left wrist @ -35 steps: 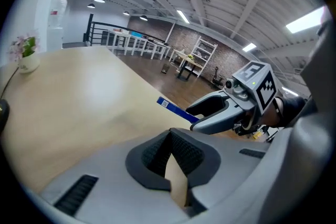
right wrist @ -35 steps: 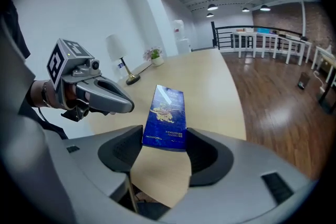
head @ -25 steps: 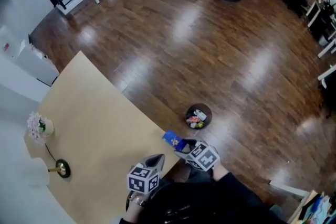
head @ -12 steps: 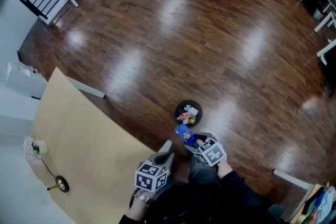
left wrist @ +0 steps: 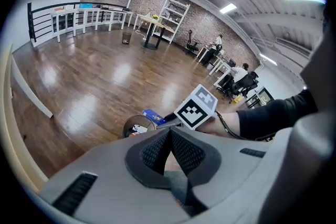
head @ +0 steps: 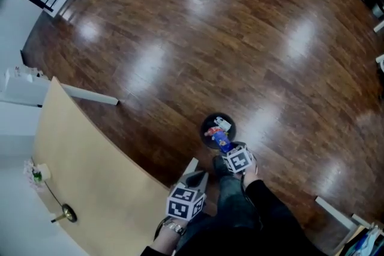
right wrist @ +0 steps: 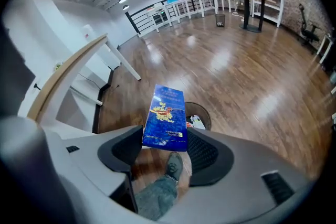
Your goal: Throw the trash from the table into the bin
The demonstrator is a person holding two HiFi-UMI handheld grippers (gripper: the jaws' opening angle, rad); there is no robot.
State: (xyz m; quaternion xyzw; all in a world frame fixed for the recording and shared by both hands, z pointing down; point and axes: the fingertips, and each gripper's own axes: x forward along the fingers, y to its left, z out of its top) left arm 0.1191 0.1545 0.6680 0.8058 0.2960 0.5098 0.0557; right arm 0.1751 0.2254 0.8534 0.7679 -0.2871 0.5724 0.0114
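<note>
Right gripper [head: 227,148], clamping the blue packet [head: 222,139], has come down to the bin [head: 204,129]; left gripper [head: 198,178] is closed, empty.

There are two grippers, the left gripper [left wrist: 170,131] and the right gripper [right wrist: 164,145]. One blue packet [right wrist: 166,118] shows. Two bins are in view, the near bin [head: 204,129] and the far bin [left wrist: 126,38]. One tan table [head: 78,153] bears one flower vase [head: 37,173] and one small gold-coloured object [head: 70,211]
</note>
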